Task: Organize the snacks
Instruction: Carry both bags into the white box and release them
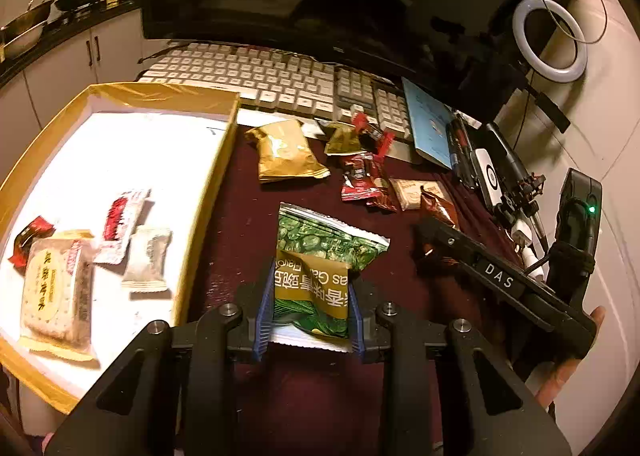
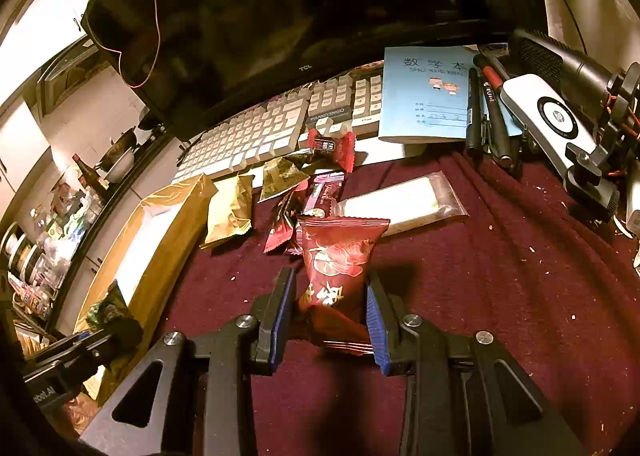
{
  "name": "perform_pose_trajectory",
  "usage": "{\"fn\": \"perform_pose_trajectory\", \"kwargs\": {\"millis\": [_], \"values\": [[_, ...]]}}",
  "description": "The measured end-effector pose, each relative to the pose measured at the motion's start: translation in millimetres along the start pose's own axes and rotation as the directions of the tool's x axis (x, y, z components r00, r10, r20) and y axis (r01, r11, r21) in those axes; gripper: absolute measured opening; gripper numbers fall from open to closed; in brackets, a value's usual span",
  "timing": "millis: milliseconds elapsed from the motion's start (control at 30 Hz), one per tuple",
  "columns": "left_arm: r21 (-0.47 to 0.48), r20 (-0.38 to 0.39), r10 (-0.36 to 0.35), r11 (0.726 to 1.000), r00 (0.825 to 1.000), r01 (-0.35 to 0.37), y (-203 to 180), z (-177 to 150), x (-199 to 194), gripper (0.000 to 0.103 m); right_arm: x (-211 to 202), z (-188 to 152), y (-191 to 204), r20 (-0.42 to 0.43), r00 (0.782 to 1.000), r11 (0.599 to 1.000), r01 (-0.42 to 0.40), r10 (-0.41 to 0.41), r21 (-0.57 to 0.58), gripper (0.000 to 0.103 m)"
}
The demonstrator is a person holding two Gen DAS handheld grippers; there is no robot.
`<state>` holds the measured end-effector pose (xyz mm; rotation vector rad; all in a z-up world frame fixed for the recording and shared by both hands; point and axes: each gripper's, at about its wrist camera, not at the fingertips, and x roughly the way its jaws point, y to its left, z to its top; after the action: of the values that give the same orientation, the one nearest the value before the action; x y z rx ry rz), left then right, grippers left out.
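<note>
My left gripper (image 1: pixel 310 292) is shut on a green pea snack packet (image 1: pixel 320 256), held above the maroon cloth beside the gold-rimmed box (image 1: pixel 204 192). The box holds several wrapped snacks, among them a large beige cake (image 1: pixel 56 292). My right gripper (image 2: pixel 330 300) is shut on a red rose-print packet (image 2: pixel 336 260). In the left wrist view the right gripper (image 1: pixel 428 246) shows at the right. A gold packet (image 1: pixel 284 154), red packets (image 1: pixel 362 176) and a clear-wrapped bar (image 2: pixel 404 202) lie on the cloth.
A keyboard (image 1: pixel 280 76) and a dark monitor (image 2: pixel 320 16) stand behind the snacks. A blue notebook (image 2: pixel 428 92), pens (image 2: pixel 492 112) and a white device (image 2: pixel 548 120) lie at the right. A ring light (image 1: pixel 550 40) stands far right.
</note>
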<state>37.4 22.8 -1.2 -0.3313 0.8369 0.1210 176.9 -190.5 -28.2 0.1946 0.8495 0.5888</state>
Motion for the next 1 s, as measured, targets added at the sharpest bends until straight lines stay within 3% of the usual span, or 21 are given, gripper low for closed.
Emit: {"fn": "perform_pose_trajectory", "kwargs": {"millis": [267, 467, 633, 800, 933, 1000], "values": [[-0.064, 0.034, -0.068, 0.995, 0.997, 0.070, 14.9, -3.3, -15.4, 0.028, -7.3, -1.8, 1.8, 0.030, 0.999, 1.000, -0.015, 0.016, -0.007, 0.034], [-0.074, 0.050, -0.067, 0.995, 0.996, 0.071, 24.1, -1.1, -22.3, 0.028, -12.7, -2.2, 4.1, 0.057, 0.998, 1.000, -0.023, 0.024, -0.015, 0.034], [-0.123, 0.085, -0.063, 0.990, 0.994, 0.073, 53.1, 4.8, -36.5, 0.028, -25.0, -4.8, 15.4, 0.108, 0.994, 0.998, -0.019, 0.025, -0.053, 0.034], [-0.181, 0.141, 0.031, 0.984, 0.990, -0.005, 104.3, 17.7, -56.6, 0.028, -33.5, -5.5, 53.0, 0.098, 0.981, 0.984, -0.159, 0.167, -0.077, 0.034], [-0.213, 0.122, 0.077, 0.976, 0.990, -0.050, 142.0, 26.0, -57.3, 0.029, -16.8, -8.5, 100.0, 0.011, 0.957, 0.949, -0.287, 0.290, -0.129, 0.034], [-0.238, 0.111, 0.081, 0.970, 0.990, -0.053, 157.5, 28.7, -51.9, 0.029, -2.4, -9.3, 126.5, -0.032, 0.950, 0.936, -0.311, 0.310, -0.164, 0.034]]}}
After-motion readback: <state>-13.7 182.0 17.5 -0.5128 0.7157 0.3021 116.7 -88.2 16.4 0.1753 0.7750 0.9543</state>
